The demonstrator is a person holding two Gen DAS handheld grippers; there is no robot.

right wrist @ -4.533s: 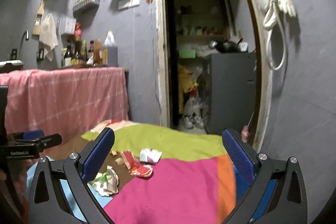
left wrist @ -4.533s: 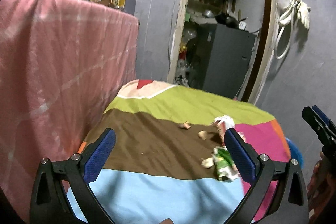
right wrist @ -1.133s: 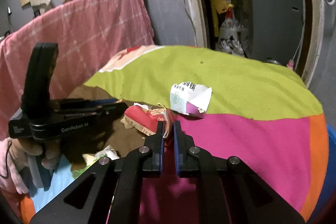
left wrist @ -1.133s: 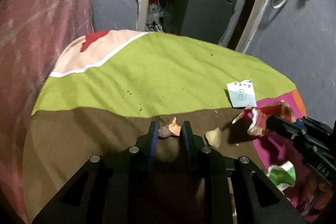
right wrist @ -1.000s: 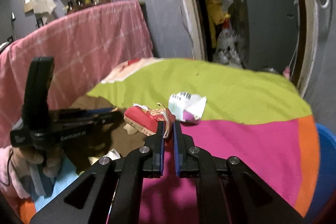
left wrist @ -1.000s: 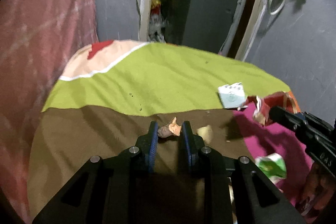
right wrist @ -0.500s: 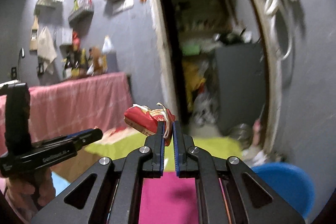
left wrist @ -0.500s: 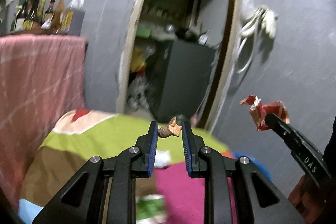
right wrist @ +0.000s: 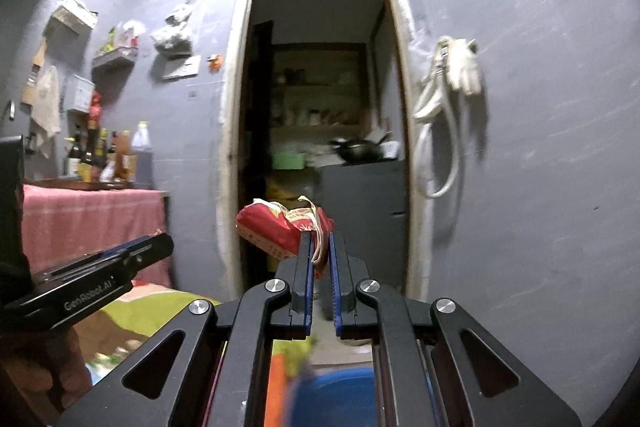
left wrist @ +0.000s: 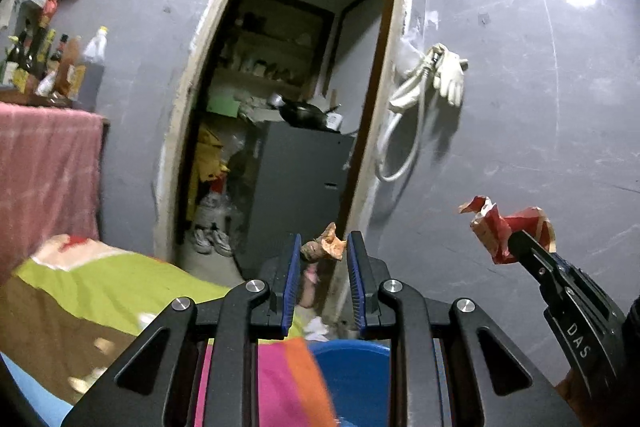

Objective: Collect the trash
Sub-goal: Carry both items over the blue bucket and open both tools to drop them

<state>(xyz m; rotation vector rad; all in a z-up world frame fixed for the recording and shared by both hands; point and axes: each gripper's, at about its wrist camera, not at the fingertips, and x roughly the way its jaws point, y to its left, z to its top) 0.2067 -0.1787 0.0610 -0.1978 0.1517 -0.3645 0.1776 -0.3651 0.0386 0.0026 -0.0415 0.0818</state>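
My left gripper (left wrist: 323,250) pinches the brown scrap (left wrist: 322,247) in its fingers, aloft past the bed's (left wrist: 100,287) far edge; my right gripper (right wrist: 319,251) clamps the red wrapper (right wrist: 276,223). The blue bin (left wrist: 352,379) sits below. I'd worry the scrap, held only at its tips, could slip and miss the bin.

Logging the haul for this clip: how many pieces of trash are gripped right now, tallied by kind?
Red snack wrapper: 1, in the right gripper
Brownish food scrap: 1, in the left gripper
Total: 2
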